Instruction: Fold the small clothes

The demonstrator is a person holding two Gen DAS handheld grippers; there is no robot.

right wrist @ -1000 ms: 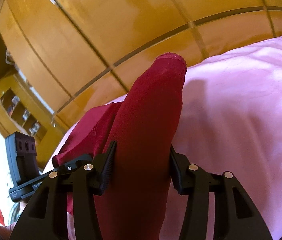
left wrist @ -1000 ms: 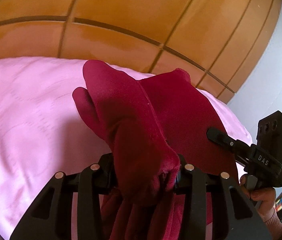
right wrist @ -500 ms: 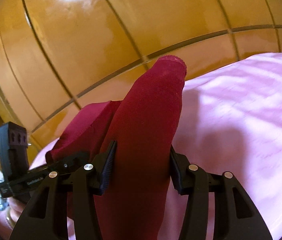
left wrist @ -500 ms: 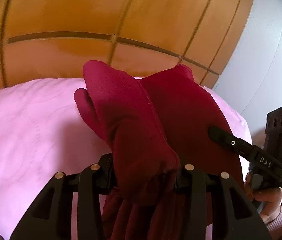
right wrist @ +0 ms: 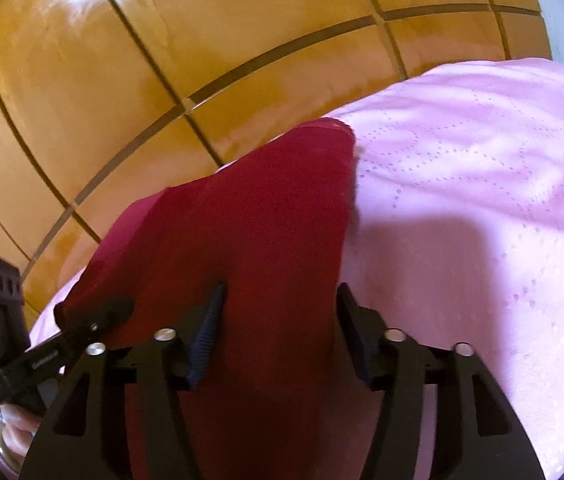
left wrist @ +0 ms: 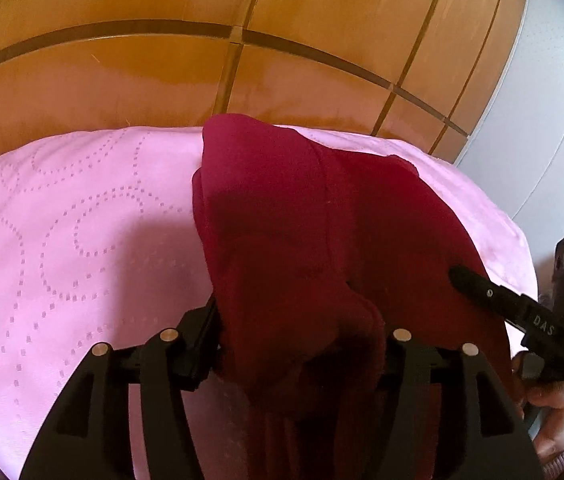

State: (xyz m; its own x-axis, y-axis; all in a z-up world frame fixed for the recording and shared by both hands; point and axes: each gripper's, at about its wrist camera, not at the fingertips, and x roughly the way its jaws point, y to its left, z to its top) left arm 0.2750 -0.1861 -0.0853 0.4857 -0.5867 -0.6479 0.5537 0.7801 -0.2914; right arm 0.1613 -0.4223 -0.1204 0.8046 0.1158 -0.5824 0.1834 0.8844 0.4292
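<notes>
cloth: dark red garment [left wrist: 314, 216], bunched up in the middle of both wrist views, its far end draped down onto the pink bedspread [left wrist: 66, 232]

left gripper [left wrist: 302, 332]: fingers pinched in tight on a thick wad of the cloth at lower center of its own view, fabric bulging over and hanging below the jaws

right gripper [right wrist: 278, 312]: also clamped on the cloth, lower center of its view, ribbed pads [right wrist: 206, 320] pressing in on both sides of a smooth red fold that runs up toward the middle of the frame

cross views: the right gripper shows at the right edge of the left view, the left one at the lower left of the right view, both right at the cloth's edge

bed: pink quilted cover with dotted swirl stitching, fills the lower half

backdrop: glossy wood panels [right wrist: 162, 60] across the top, pale wall [left wrist: 542, 100] at upper right of the left view
</notes>
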